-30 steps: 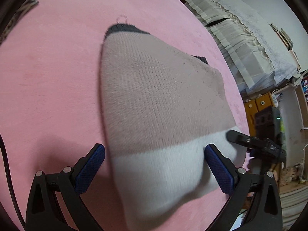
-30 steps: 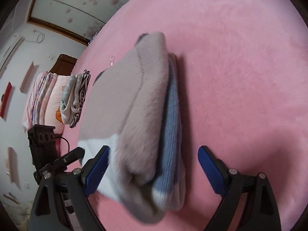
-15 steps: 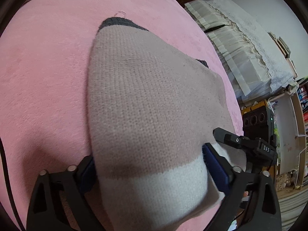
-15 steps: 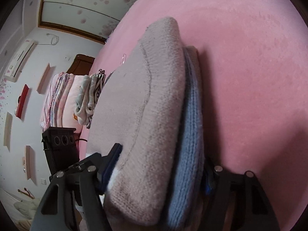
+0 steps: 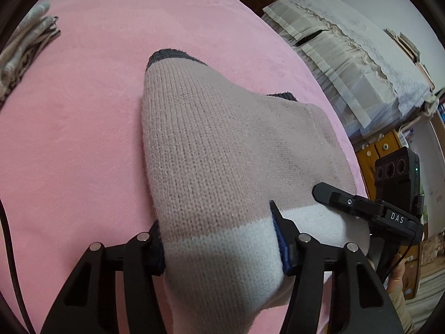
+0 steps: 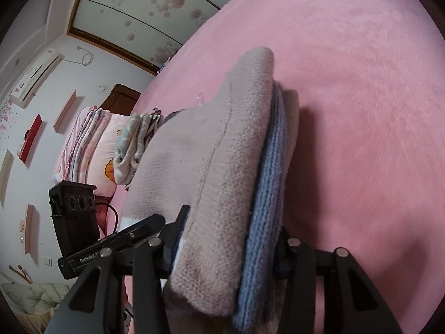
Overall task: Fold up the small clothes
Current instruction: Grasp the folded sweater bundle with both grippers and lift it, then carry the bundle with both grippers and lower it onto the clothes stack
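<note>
While both grippers clamp sweater (image 5: 211, 167) | pink blanket (image 5: 69, 139) | wall shelves (image 6: 33, 136)

One folded knit garment (image 5: 211, 167); two tools, left (image 5: 219, 253) and right (image 6: 225, 253); one pink blanket (image 5: 69, 139).

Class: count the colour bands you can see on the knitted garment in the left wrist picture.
3. A dark grey band at the far end, a wide beige band in the middle, and a white band nearest, between the left tongs. Its underside is hidden.
</note>
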Available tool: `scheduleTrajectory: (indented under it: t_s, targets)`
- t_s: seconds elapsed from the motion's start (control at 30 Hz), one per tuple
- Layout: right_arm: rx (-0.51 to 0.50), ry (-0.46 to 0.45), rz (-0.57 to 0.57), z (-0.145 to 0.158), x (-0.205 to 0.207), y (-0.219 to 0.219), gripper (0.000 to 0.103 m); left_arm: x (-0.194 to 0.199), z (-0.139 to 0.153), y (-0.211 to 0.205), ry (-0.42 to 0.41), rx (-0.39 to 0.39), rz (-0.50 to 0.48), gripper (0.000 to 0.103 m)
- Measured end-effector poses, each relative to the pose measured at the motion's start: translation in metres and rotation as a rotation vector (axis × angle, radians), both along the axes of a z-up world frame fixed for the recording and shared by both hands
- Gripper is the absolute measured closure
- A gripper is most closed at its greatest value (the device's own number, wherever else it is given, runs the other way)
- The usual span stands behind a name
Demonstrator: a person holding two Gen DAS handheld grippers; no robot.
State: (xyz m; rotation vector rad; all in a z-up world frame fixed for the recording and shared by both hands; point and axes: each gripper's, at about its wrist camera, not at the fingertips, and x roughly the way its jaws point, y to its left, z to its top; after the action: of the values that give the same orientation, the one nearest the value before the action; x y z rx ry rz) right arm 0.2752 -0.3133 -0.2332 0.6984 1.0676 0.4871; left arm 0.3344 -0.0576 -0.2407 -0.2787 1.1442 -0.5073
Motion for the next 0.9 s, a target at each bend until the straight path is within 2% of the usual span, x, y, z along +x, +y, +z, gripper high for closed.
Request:
scheduleTrajectory:
  t_s: [0.23, 0.37, 0.5, 0.7, 0.9]
  targets:
    - [0.028, -0.009, -0.008, 0.024, -0.057, 0.029, 0.057, -0.054, 0.033, 0.035, -0.023, 0.019, -0.016, 0.047]
    - [0.045, -0.017, 0.004, 0.042, -0.084, 0.06, 0.057, -0.088, 0.058, 0.072, -0.038, 0.022, 0.008, 0.047]
    - [0.057, -0.045, 0.038, 0.07, -0.095, 0.1, 0.057, -0.11, 0.084, 0.114, -0.078, 0.015, 0.049, 0.047]
    - [0.077, -0.102, 0.121, 0.121, -0.079, 0.174, 0.057, -0.119, 0.134, 0.204, -0.132, 0.009, 0.113, 0.047]
    - [0.112, -0.157, 0.177, 0.168, -0.024, 0.246, 0.057, -0.074, 0.189, 0.283, -0.204, 0.046, 0.155, 0.047]
